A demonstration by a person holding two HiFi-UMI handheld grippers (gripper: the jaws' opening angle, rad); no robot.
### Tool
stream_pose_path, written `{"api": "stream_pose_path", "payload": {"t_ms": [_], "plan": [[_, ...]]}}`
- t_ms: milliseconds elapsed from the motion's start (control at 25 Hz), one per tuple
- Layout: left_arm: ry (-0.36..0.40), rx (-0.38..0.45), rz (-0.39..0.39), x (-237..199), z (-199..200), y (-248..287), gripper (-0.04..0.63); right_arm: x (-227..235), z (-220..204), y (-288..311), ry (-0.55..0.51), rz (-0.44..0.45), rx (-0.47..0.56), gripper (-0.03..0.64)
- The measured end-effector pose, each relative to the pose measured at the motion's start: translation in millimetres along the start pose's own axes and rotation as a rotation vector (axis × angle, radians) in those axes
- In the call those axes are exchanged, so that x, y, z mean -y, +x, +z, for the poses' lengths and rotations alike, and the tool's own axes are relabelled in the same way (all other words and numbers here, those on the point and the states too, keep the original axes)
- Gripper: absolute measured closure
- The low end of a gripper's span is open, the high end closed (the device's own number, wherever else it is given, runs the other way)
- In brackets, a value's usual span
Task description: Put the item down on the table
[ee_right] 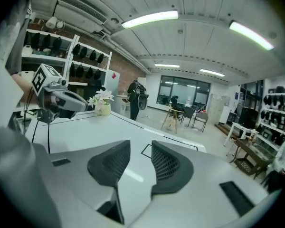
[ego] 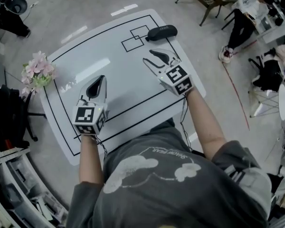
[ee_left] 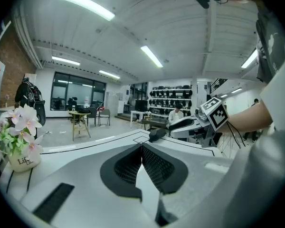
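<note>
Head view: case (ego: 162, 32) rests on table (ego: 85, 65), placing seems done; right gripper (ego: 147, 55) near case, jaws part-open, empty; left gripper (ego: 102, 79) closed; next, withdraw

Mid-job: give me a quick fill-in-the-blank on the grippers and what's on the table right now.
On the left gripper the jaws are pressed ____.
On the right gripper the jaws stand apart with ____ between them.
The black case lies on the table, gripped by ____ gripper.
The potted flowers stand nearest the ____ gripper.
Missing words: together; nothing; neither; left.
</note>
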State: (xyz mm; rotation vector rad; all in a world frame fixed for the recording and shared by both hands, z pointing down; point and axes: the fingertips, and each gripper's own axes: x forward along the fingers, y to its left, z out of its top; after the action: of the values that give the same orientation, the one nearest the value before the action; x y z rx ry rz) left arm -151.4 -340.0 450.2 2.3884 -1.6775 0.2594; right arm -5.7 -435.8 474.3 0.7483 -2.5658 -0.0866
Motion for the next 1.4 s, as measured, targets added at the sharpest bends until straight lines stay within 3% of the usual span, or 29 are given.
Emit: {"api": "stream_pose_path", "payload": {"t_ms": [160, 400, 640, 920, 1400], "plan": [[-0.002, -0.013, -0.092, 5, -14, -31, 0.592, -35, 5, -18, 0.063, -0.127, 0.001, 0.615], [0.014, -0.048, -0.267, 28, -34, -63, 0.592, -97, 5, -57, 0.162, -0.238, 0.022, 0.617], [0.017, -0.048, -0.367, 58, -40, -78, 0.593, -137, -8, -102, 0.205, -0.312, -0.014, 0.618], [0.023, -0.061, -0.41, 84, -49, -94, 0.592, -147, -18, -131, 0.234, -0.366, -0.018, 0.618], [0.039, -0.068, -0.408, 143, -54, -141, 0.592, -189, -28, -201, 0.262, -0.358, 0.018, 0.618]]}}
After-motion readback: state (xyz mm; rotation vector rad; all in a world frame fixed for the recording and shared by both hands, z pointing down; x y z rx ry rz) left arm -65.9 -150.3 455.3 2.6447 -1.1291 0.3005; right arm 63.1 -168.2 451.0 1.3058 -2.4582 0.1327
